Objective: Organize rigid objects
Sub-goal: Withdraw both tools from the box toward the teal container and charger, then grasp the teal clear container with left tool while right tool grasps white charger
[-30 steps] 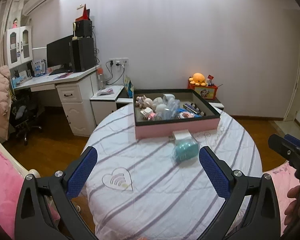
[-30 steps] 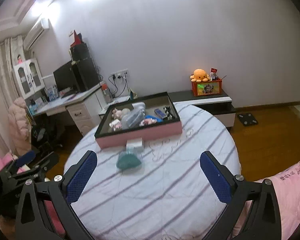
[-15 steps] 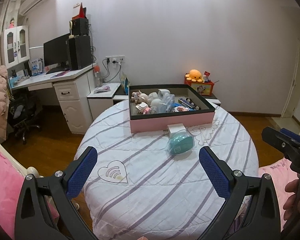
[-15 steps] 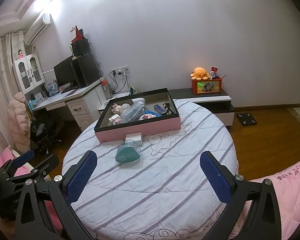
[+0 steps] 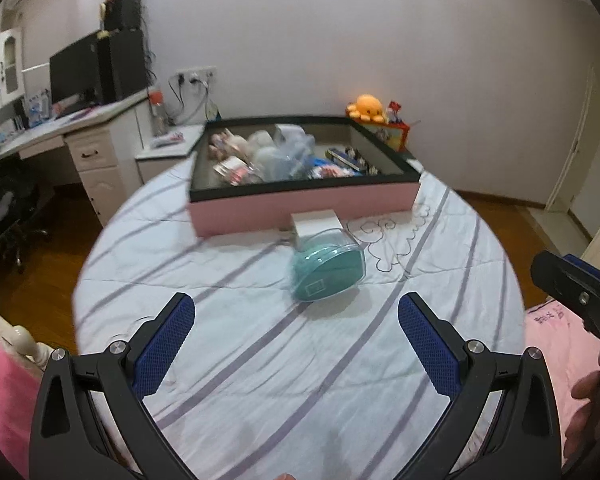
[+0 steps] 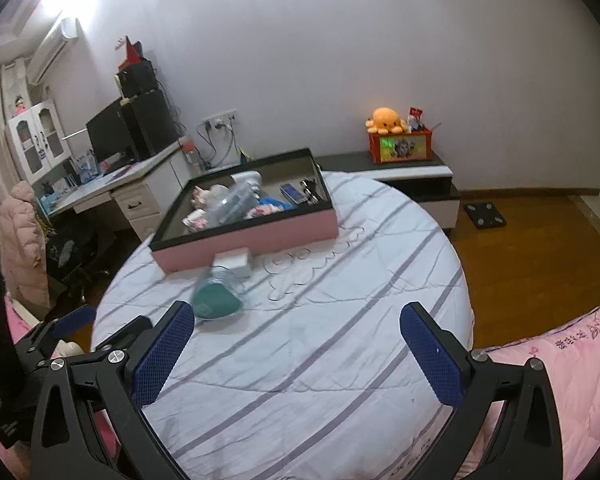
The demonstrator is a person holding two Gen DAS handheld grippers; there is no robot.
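A teal object in a clear plastic case (image 5: 327, 270) lies on the round striped table (image 5: 260, 360), just in front of a small white box (image 5: 315, 222). Behind them stands a pink tray with a black rim (image 5: 300, 204) holding several toys and packets. My left gripper (image 5: 296, 320) is open and empty, a short way before the teal case. My right gripper (image 6: 296, 322) is open and empty over the table; the teal case (image 6: 216, 300) lies by its left finger, the white box (image 6: 233, 260) and tray (image 6: 256, 236) beyond.
A white desk with monitor and speakers (image 5: 96, 68) stands at the left. A low cabinet with an orange octopus plush (image 6: 385, 120) stands behind the table. Pink bedding (image 6: 560, 344) lies at the right; wooden floor surrounds the table.
Both grippers have moved forward and lower toward the table; the teal case and tray look larger and nearer. Both grippers stay open.
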